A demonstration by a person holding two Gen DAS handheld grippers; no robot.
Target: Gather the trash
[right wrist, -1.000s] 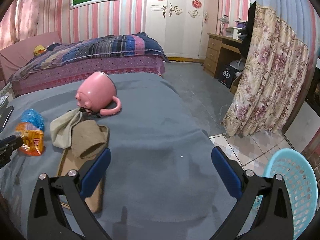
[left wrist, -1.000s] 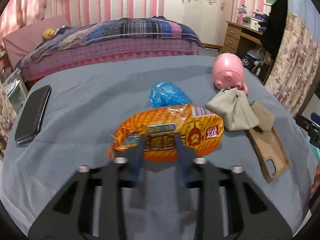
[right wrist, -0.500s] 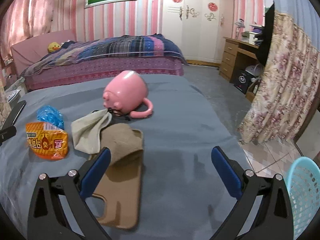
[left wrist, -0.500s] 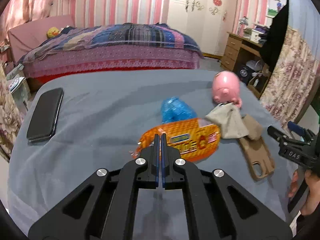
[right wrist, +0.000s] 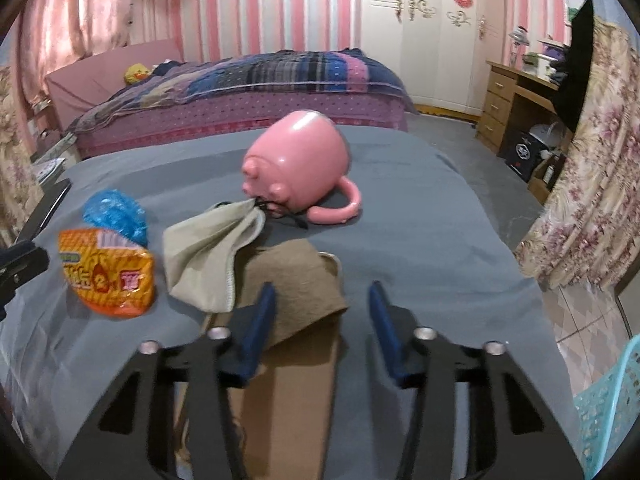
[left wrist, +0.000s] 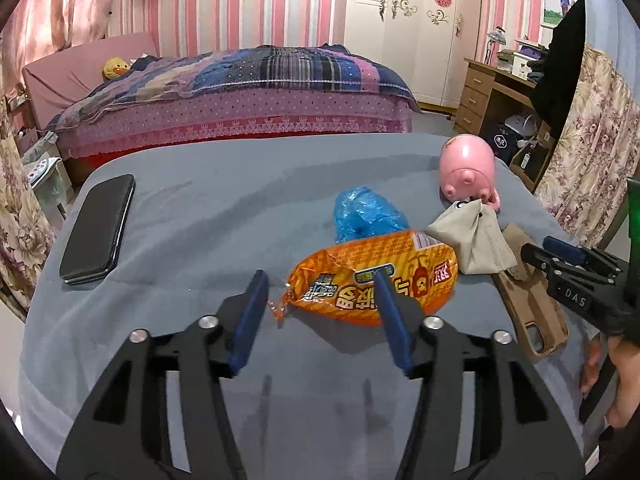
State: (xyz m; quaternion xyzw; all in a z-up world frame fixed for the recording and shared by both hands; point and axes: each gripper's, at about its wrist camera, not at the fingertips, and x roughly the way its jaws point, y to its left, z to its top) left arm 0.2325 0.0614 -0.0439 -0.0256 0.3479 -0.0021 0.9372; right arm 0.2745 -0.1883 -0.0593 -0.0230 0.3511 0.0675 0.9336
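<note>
An orange snack wrapper (left wrist: pixel 376 278) lies on the grey cloth; it also shows in the right wrist view (right wrist: pixel 108 276). A crumpled blue plastic bag (left wrist: pixel 366 214) lies just behind it, also in the right wrist view (right wrist: pixel 116 214). My left gripper (left wrist: pixel 320 296) is open and empty, its jaws around the wrapper's left end. My right gripper (right wrist: pixel 320 312) is open and empty above a brown folded cloth (right wrist: pixel 300 284) that lies on a brown phone case (right wrist: pixel 280 396).
A pink pig mug (right wrist: pixel 300 164) lies on its side beside a beige pouch (right wrist: pixel 208 256). A black phone (left wrist: pixel 98 228) lies at the table's left. A light blue basket (right wrist: pixel 608 412) stands on the floor at right. A bed is behind.
My left gripper was shut half a second ago and has opened, now framing the wrapper's left end. My right gripper has moved left and forward over the brown cloth, its jaws narrower than before.
</note>
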